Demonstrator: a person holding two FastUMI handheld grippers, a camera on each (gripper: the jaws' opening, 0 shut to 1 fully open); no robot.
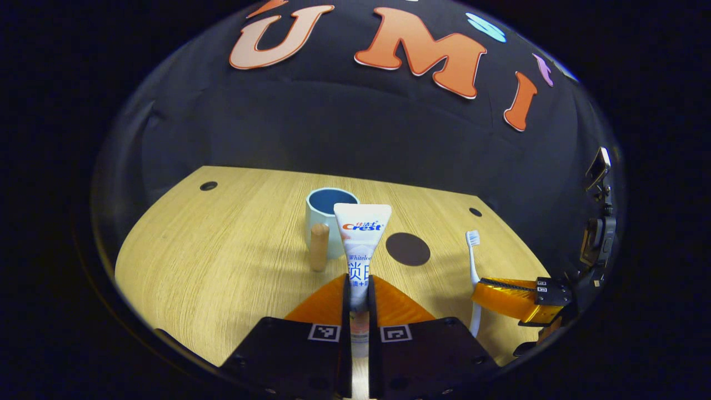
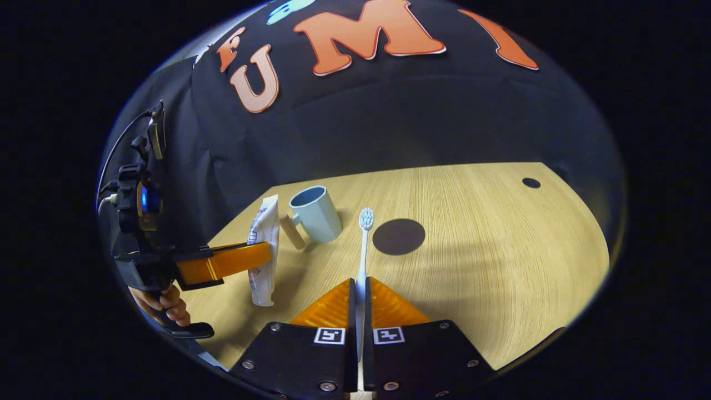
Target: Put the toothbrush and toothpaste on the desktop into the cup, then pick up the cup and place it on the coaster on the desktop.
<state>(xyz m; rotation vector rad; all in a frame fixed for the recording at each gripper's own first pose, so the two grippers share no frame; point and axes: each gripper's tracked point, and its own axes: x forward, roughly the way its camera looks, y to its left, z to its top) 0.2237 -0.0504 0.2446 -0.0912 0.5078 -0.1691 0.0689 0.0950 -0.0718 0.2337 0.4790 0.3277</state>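
Note:
My left gripper (image 1: pixel 359 289) is shut on the white toothpaste tube (image 1: pixel 361 239), which stands upright with its crimped end up. Behind the tube sits the pale blue cup (image 1: pixel 328 214) with a wooden handle (image 1: pixel 319 247). My right gripper (image 2: pixel 360 291) is shut on the white toothbrush (image 2: pixel 363 250), bristles pointing away toward the dark round coaster (image 2: pixel 399 236). In the right gripper view the left gripper (image 2: pixel 244 261) holds the tube (image 2: pixel 264 250) just left of the cup (image 2: pixel 315 214). In the left gripper view the right gripper (image 1: pixel 500 297) holds the toothbrush (image 1: pixel 472 261) right of the coaster (image 1: pixel 407 248).
The wooden desktop (image 2: pixel 500 233) carries small dark holes near its far corners (image 2: pixel 531 182) (image 1: pixel 208 185). A hand (image 2: pixel 161 303) grips the left gripper's handle at the left edge of the right gripper view. The black booth wall rises behind the desk.

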